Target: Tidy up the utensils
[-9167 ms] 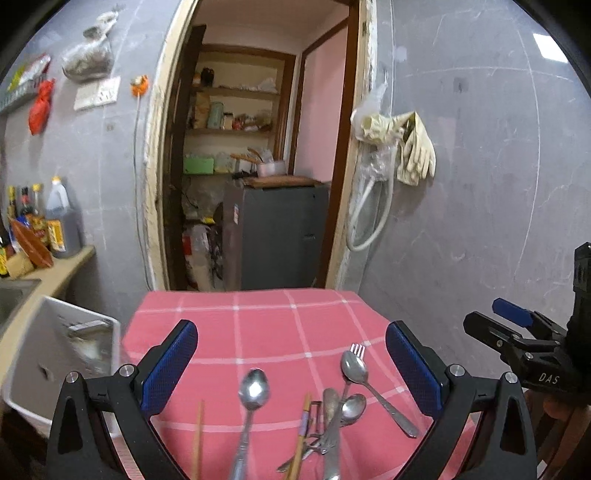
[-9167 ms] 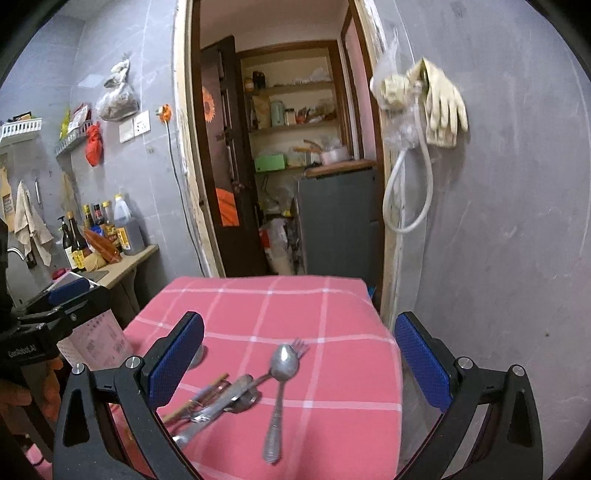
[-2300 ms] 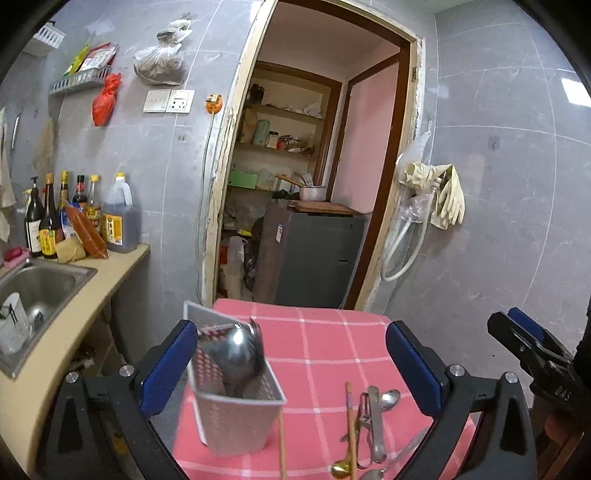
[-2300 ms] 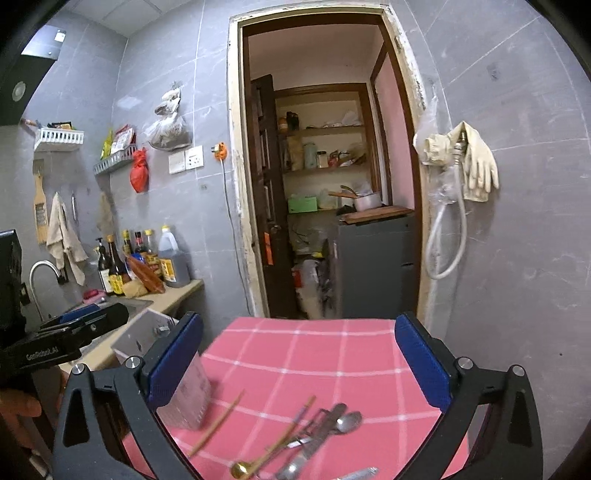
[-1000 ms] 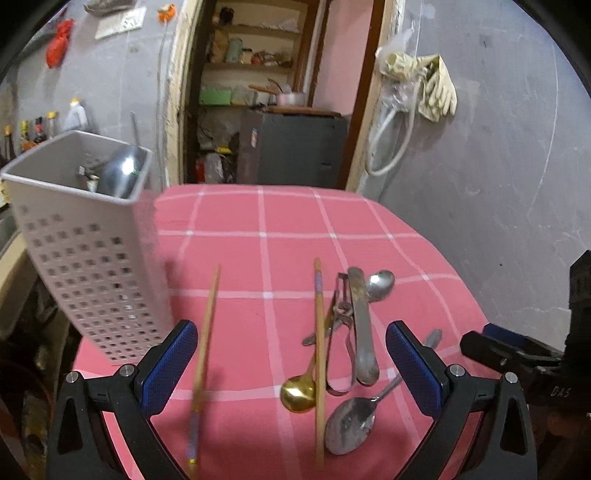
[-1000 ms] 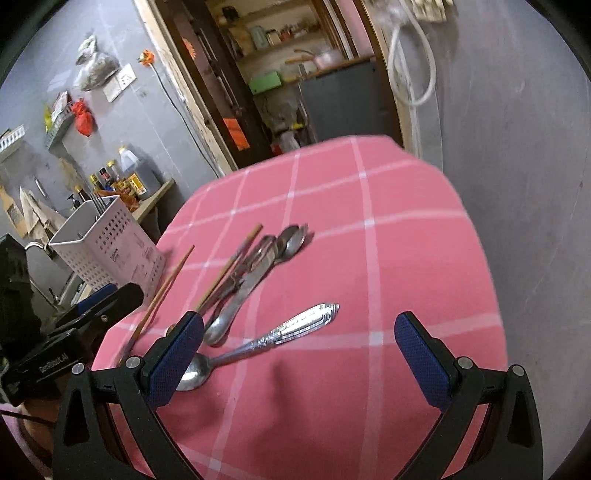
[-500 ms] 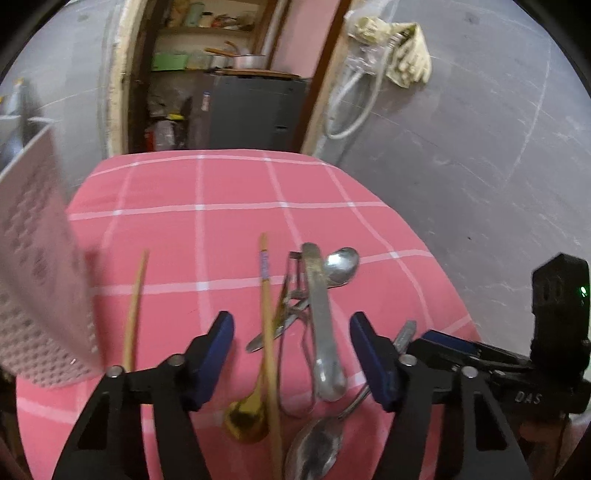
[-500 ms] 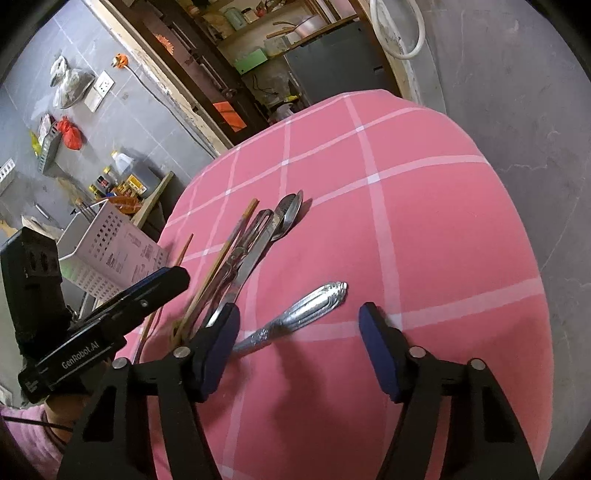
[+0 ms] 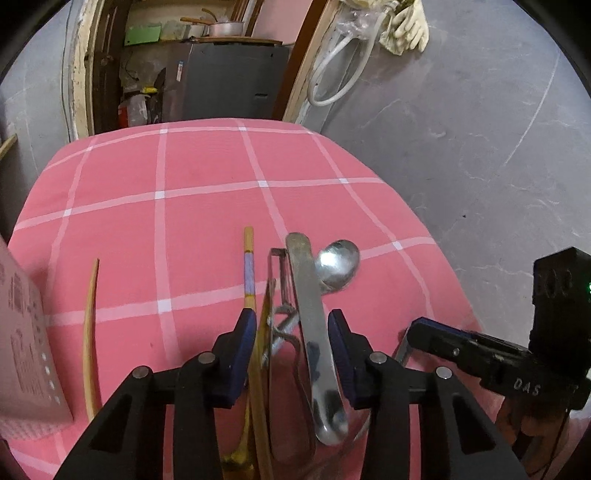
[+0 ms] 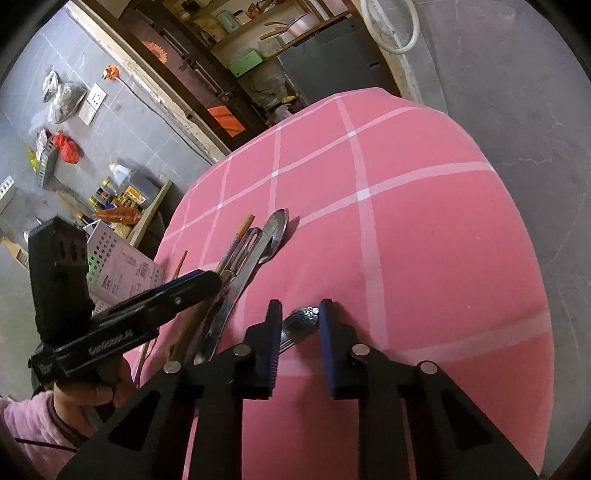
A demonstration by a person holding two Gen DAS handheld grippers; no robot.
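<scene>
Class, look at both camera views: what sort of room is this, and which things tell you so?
Most likely a small home kitchen: bottles of sauce and oil on a counter, metal spoons on the pink checked tablecloth, and a metal pot on a back-room shelf.

Steel spoons, peeler, chopsticks bunched lower center on pink cloth; white perforated holder lower left.

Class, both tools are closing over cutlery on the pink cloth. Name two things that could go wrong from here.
1. The left tool, jaws just closing, straddles a knife, peeler and chopstick together; it may grab several or scatter them.
2. The right tool is closing on only the spoon handle's tip; it may slip out.
</scene>
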